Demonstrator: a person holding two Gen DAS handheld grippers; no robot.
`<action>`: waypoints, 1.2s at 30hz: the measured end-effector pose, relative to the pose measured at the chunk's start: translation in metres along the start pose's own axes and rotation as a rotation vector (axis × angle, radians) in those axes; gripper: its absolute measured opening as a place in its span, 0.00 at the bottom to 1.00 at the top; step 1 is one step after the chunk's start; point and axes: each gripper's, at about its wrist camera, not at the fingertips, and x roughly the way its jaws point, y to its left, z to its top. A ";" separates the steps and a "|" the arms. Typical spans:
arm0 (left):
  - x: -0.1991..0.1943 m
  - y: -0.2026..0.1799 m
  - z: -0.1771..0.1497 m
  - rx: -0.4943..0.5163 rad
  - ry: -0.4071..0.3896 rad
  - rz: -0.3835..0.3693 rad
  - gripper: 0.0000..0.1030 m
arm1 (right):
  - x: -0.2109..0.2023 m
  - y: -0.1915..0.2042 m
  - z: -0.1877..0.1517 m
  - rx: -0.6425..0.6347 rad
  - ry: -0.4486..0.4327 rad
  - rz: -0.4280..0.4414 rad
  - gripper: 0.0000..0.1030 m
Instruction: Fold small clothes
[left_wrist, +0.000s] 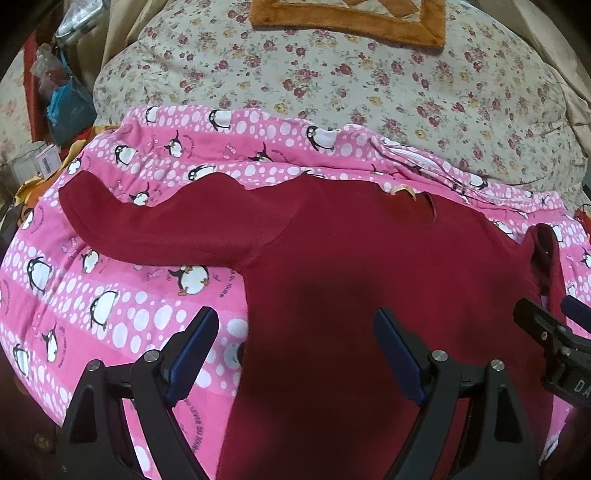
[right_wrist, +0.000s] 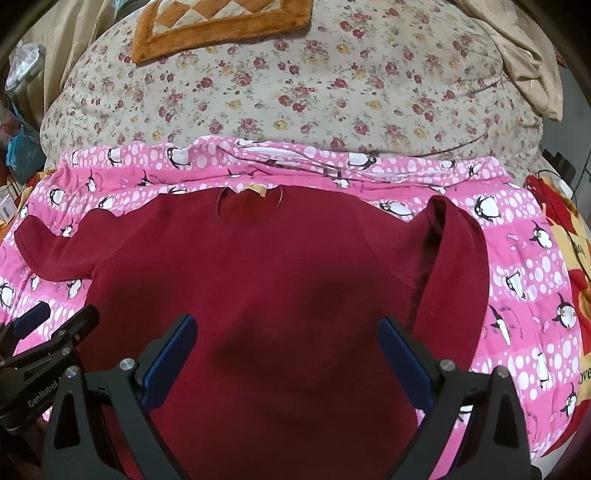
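A small dark red long-sleeved top (left_wrist: 351, 266) (right_wrist: 266, 273) lies flat on a pink penguin-print blanket (left_wrist: 122, 306) (right_wrist: 524, 280). Its left sleeve (left_wrist: 155, 229) stretches out to the left. Its right sleeve (right_wrist: 458, 266) is bent back down along the body. The neck opening (right_wrist: 247, 206) faces away. My left gripper (left_wrist: 295, 343) is open and empty, above the top's lower left edge. My right gripper (right_wrist: 286, 350) is open and empty, above the top's lower middle. Each gripper also shows at the edge of the other's view (left_wrist: 550, 325) (right_wrist: 55, 321).
A floral quilt (left_wrist: 332, 74) (right_wrist: 295, 92) lies beyond the blanket, with an orange-bordered mat (left_wrist: 351, 18) (right_wrist: 218, 22) on it. Clutter with a blue bag (left_wrist: 66, 103) stands at the far left. A red and yellow cloth (right_wrist: 569, 266) lies at the right.
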 end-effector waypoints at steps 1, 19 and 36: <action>0.001 0.001 0.001 -0.002 0.000 0.004 0.67 | 0.001 0.001 0.001 0.000 0.000 0.001 0.97; 0.015 0.015 0.003 -0.026 0.016 0.019 0.67 | 0.017 0.013 0.001 -0.005 0.019 0.006 0.97; 0.021 0.022 0.005 -0.033 0.024 0.038 0.67 | 0.027 0.016 -0.002 0.001 0.034 0.013 0.97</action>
